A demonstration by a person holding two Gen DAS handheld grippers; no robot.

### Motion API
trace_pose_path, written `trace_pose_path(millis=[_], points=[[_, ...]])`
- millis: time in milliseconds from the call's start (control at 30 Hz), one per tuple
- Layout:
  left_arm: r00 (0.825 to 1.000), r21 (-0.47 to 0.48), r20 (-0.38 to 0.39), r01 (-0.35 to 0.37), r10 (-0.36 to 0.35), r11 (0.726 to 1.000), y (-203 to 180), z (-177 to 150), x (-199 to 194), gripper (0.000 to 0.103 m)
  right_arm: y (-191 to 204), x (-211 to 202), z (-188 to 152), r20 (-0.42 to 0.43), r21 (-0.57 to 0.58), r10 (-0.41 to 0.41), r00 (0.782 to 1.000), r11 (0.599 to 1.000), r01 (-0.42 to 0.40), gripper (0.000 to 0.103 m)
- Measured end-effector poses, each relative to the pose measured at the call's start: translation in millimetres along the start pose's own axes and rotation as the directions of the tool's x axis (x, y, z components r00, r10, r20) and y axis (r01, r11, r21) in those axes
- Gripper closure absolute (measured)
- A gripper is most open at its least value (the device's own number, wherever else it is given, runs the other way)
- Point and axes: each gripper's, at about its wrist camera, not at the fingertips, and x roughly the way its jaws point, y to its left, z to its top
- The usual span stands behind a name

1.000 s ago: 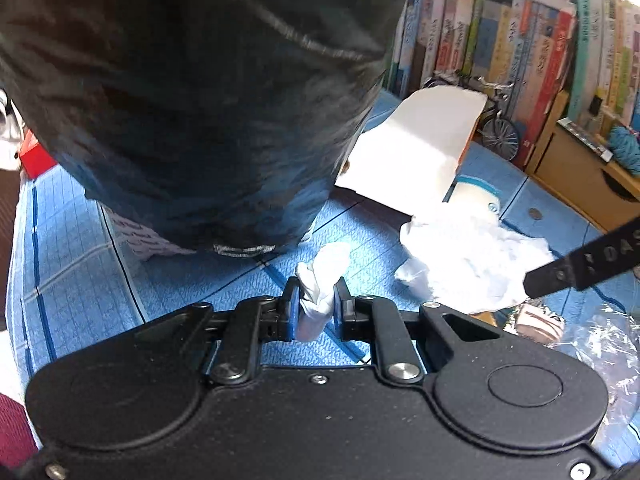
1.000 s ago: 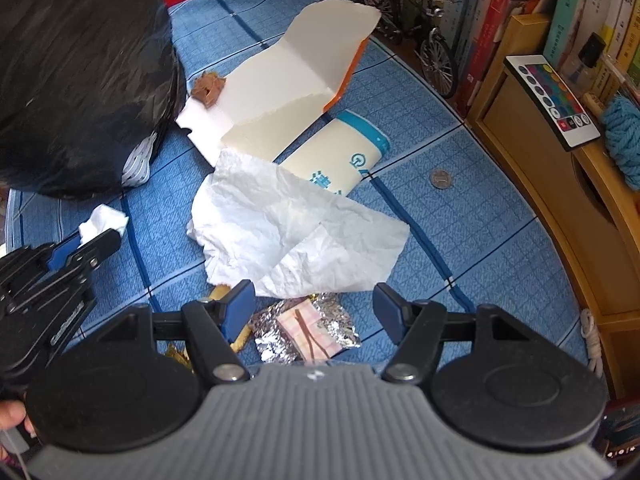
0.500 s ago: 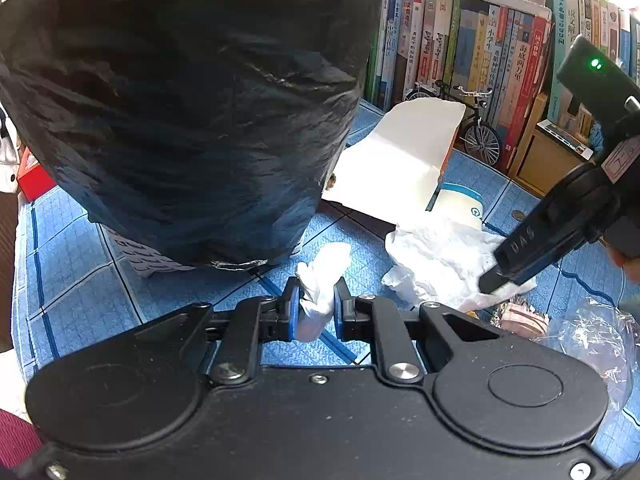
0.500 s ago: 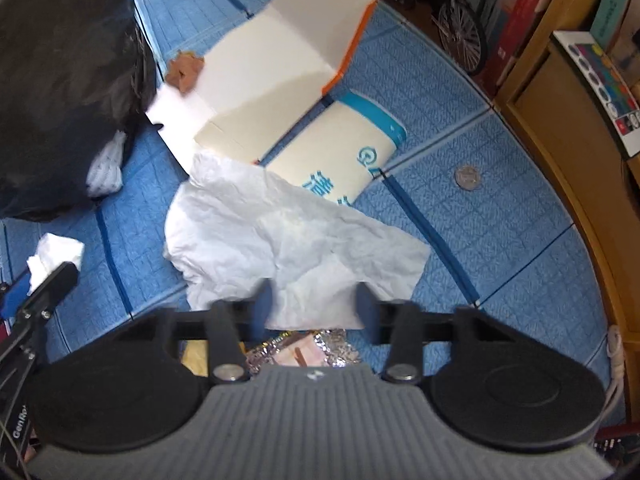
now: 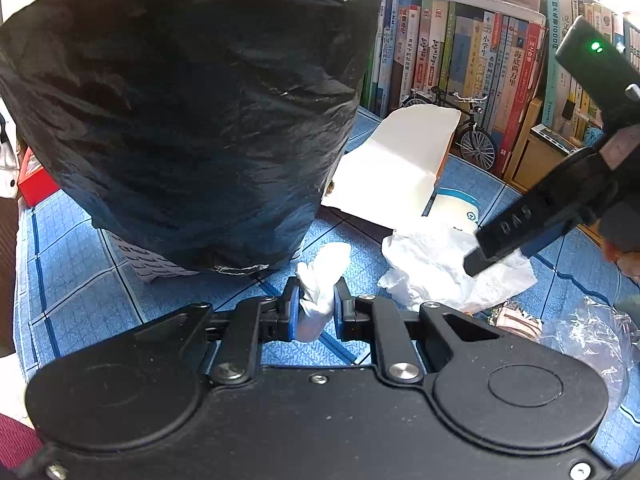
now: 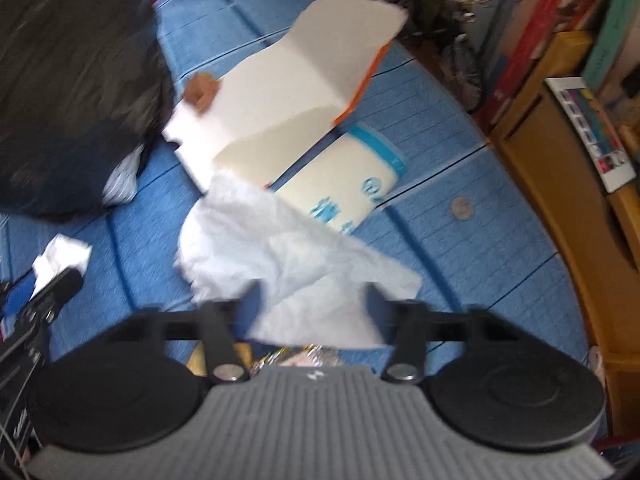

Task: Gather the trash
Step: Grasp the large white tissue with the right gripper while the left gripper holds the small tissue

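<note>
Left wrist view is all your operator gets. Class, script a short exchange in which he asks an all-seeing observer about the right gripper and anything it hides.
Operator: Is the right gripper clamped on the paper?
Observer: No. The right gripper is opening its jaws, and the paper shows loose between them.
Operator: Does that gripper hide anything from me?
Observer: Yes, a coin on the mat, just right of the cup.

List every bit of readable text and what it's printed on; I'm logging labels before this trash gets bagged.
"DAS": right hand-held gripper, on its finger.
"小学生": a spine among the books.
"海底两万里": a red book spine.
Blue print on the white cup: too blurred to read.
Remaining spines: too small to read.
</note>
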Motion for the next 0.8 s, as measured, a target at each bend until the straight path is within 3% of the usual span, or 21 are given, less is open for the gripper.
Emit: trace_pose_path(millis=[133, 267, 400, 567, 667, 733, 800], points=[[1.000, 0.008, 0.008, 0.005, -0.005, 1.000, -1, 0, -1, 0.087, -6, 20, 3, -0.047, -0.019, -0.056, 0.997, 0.998, 0.055, 0.015], [1.000, 0.016, 0.011, 0.010, -0.010, 1.000, -2, 0, -1, 0.087, -5, 34, 3, -0.102, 0.003, -0.019, 0.995, 1.000, 0.019, 0.013], [1.000, 0.020, 0.016, 0.014, -0.015, 1.000, -3, 0, -2, 0.087, 7, 39, 0, -0.120, -0.045, -0.010, 0.993, 0.999, 0.004, 0.012], [1.000, 0.023, 0.022, 0.016, -0.016, 1.000, -2, -1, -3, 0.087, 17, 35, -1, -0.115, -0.075, 0.003, 0.993, 0.997, -0.012, 0.029], [1.000, 0.022, 0.027, 0.015, -0.016, 1.000, -1, -1, -5, 0.087, 20, 30, -1, -0.105, -0.095, 0.008, 0.994, 0.995, -0.018, 0.053], [0.999, 0.021, 0.030, 0.016, -0.016, 1.000, -1, 0, -6, 0.087, 24, 27, 0, -0.111, -0.114, 0.015, 0.994, 0.993, -0.028, 0.083], [0.999, 0.025, 0.035, 0.016, -0.017, 1.000, -1, 0, -7, 0.087, 26, 23, 5, -0.110, -0.126, 0.027, 0.994, 0.991, -0.041, 0.091]])
